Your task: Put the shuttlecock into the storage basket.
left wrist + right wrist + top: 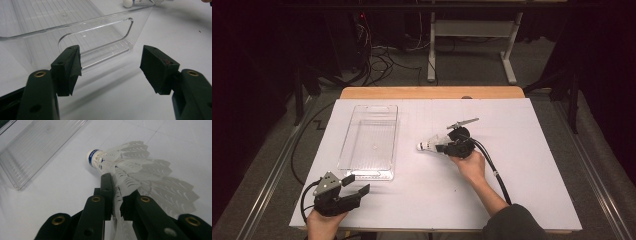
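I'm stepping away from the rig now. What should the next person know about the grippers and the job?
Right gripper: shut on the shuttlecock, pinching its feathers; it lies on the white table, cork end toward the clear tray.
Left gripper: open, holding nothing, facing the tray's near end.
Done: shuttlecock gripped.
Left: probably lift it and set it in the tray, which looks empty.

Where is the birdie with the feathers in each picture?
High view: the shuttlecock lies mid-table, at the right gripper.
Left gripper view: its white cork tip peeks in at the top edge, beyond the tray.
Right gripper view: centre, feathers pinched between the jaws.
Shared landmark: the clear plastic tray.
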